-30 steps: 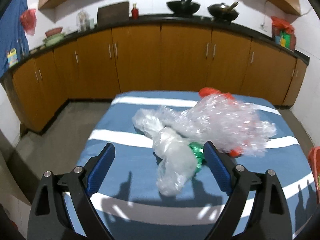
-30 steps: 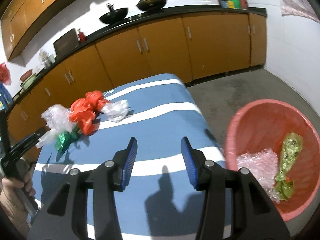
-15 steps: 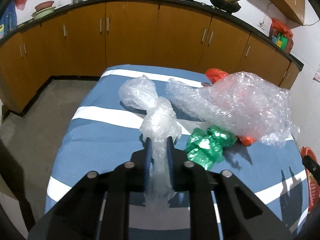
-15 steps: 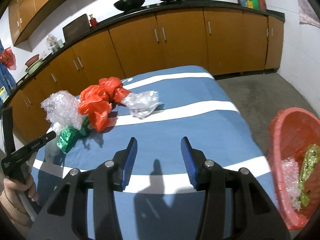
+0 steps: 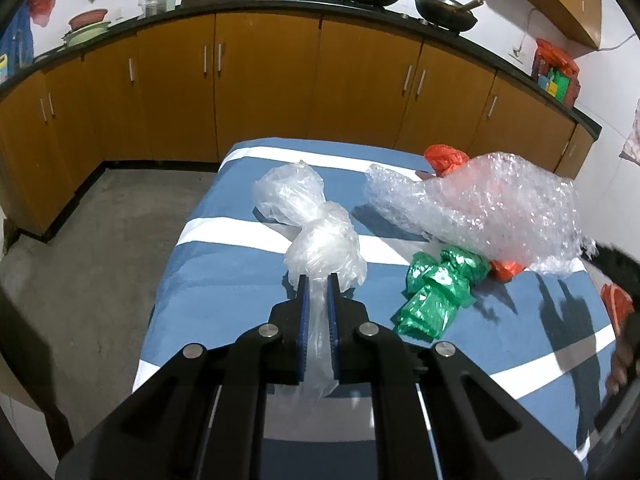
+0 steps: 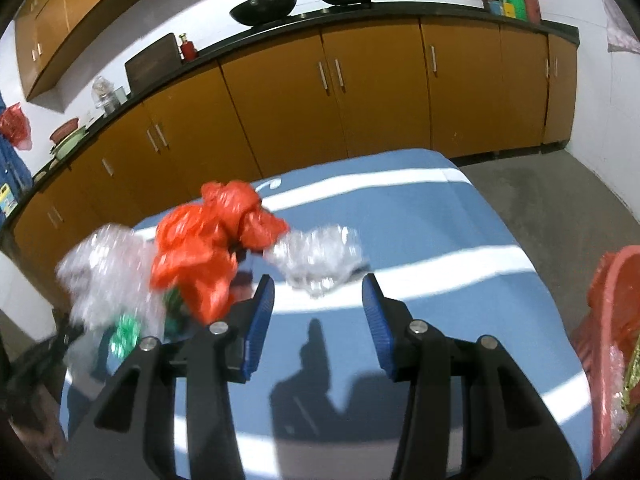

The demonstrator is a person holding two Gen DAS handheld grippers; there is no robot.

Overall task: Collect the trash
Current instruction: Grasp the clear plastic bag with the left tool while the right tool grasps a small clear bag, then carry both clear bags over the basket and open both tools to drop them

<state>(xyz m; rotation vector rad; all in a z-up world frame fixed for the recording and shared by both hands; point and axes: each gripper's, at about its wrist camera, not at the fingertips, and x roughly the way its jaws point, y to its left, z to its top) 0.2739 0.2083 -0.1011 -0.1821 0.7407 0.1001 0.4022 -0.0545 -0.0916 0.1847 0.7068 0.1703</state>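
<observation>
a table [image 5: 224, 264] with a blue cloth striped white stands in a kitchen with orange cupboards. scattered on it are pieces of plastic rubbish.

a second ago the left gripper [image 5: 318, 284] hovered wide open over a clear plastic bag [image 5: 316, 236]. now its fingers have closed on the near, twisted end of that bag, pinching the film between the blue pads so that only a thin strip shows between them. the rest of the bag trails away across the cloth. this looks like a firm catch, so the bag seems ready to be lifted away to the bin.

just right of the bag lies a crumpled green wrapper [image 5: 438, 294]. behind it a big sheet of bubble wrap [image 5: 492, 212] partly covers an orange bag [image 5: 446, 158].

the right gripper [image 6: 318, 292] has swung in from the table's right side towards the rubbish, and its fingers have just been opening a little. they stand spread with nothing between them, aimed at a small clear crumpled wrapper [image 6: 320, 258] lying beside the orange bag [image 6: 212, 248]; they are not touching it.

a pink bin [image 6: 604, 320] sits at the far right edge of the right view, off the table, with some rubbish already inside.
</observation>
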